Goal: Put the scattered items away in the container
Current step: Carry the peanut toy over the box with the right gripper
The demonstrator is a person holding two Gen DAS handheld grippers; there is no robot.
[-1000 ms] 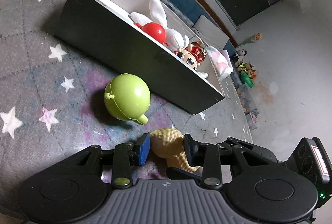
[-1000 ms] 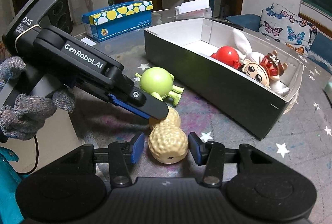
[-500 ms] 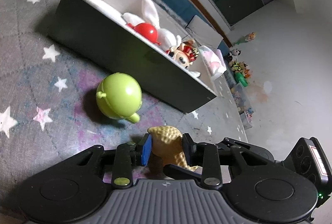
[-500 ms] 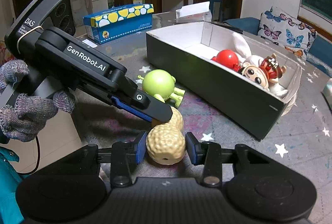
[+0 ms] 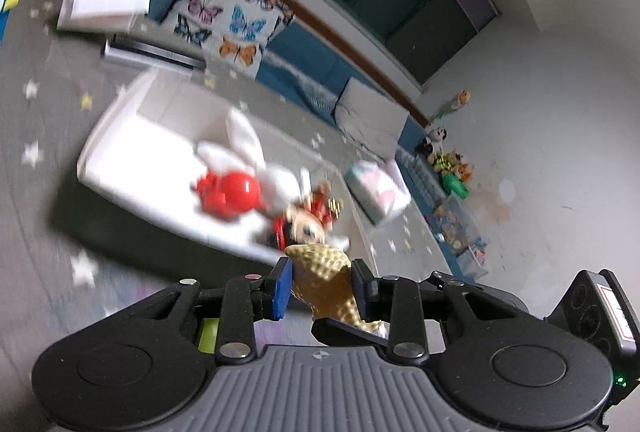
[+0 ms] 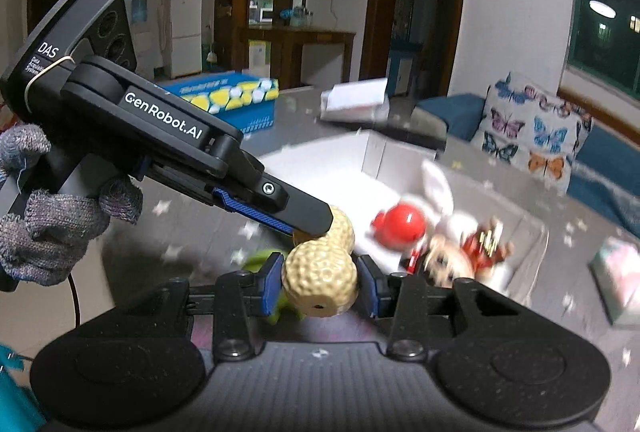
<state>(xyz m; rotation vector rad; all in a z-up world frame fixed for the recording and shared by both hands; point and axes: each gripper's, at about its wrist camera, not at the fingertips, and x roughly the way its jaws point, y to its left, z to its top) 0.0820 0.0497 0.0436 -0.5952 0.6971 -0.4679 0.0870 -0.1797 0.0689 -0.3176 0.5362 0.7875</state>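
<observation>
Both grippers are shut on one tan peanut toy [image 6: 320,282], held in the air. My right gripper [image 6: 319,284] clamps its near lobe. My left gripper [image 5: 320,286] clamps the far lobe [image 5: 320,276]; it enters the right wrist view from the left [image 6: 316,222]. The dark box with a white inside [image 5: 116,147] lies below and ahead, holding a red ball toy [image 6: 400,224], a white rabbit plush [image 5: 248,143] and a small doll [image 6: 460,256]. The green round toy [image 6: 260,260] lies on the mat below, mostly hidden.
A grey star-patterned mat [image 5: 36,111] covers the surface. A blue and yellow tissue box [image 6: 228,103] and a white packet [image 6: 352,99] sit beyond the box. A butterfly cushion [image 6: 532,127] and a pastel pack [image 5: 376,187] lie to the right.
Both grippers have lifted the peanut toy off the mat and moved it toward the box. The green toy has dropped low in view, under the grippers. The background is blurred by motion.
</observation>
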